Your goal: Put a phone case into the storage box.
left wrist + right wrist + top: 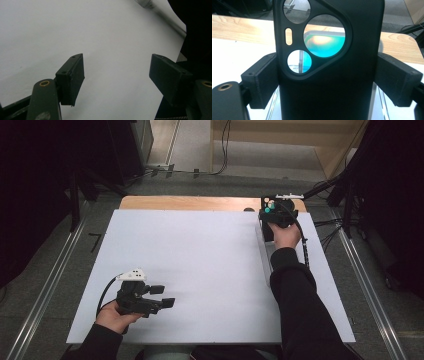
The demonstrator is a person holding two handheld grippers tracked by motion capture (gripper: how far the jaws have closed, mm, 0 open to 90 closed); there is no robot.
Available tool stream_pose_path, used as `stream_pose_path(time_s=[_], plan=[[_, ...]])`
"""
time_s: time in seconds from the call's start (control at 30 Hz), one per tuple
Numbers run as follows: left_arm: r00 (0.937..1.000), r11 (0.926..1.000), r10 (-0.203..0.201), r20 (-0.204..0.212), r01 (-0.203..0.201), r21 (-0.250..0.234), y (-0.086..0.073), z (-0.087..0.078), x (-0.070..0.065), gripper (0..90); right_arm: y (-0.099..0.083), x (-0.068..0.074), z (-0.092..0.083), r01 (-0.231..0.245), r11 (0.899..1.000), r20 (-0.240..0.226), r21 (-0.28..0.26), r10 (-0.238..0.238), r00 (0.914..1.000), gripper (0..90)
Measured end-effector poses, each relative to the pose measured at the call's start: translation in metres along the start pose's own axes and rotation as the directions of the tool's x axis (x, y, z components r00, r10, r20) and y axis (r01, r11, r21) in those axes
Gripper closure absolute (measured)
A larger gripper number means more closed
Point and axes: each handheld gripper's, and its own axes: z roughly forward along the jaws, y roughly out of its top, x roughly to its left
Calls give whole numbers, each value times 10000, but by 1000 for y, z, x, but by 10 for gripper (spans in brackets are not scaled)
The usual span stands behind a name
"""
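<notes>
A black phone case with a rounded camera cut-out stands upright between the jaws of my right gripper, which is shut on its two sides. Something teal shows through the cut-out holes. In the high view my right gripper is at the far right of the white table top, near the back edge, with the dark case under it. My left gripper hovers low over the front left of the table. Its jaws stand wide apart with nothing between them, over bare white surface in the left gripper view.
A pale grey strip runs front to back along the table's right part, beside the person's right sleeve; it appears as a grey rod in the left gripper view. A wooden edge borders the back. Cables trail on the floor at the right.
</notes>
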Motion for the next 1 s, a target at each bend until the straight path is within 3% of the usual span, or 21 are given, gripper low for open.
stream_pose_path(time_s=[0.17,0.5,0.63,0.83,1.0], plan=[[10000,10000,-46,30,46,-18,1,1,0,285,-1,-1,2,13,10000,-335,-42,-15,9994,10],[10000,10000,-62,25,62,7,1,1,1,286,2,-7,-6,-160,9997,-514,-173,150,9986,10],[9997,9997,-246,74,245,58,2,2,0,285,4,-10,-13,-460,9988,-724,154,470,9963,10],[9997,9998,-217,59,216,31,2,1,-1,285,7,-8,-26,-350,9991,-950,238,371,9948,10],[9997,9997,-226,20,226,38,3,1,1,285,11,-3,-40,-185,9997,-1640,176,212,9862,10]])
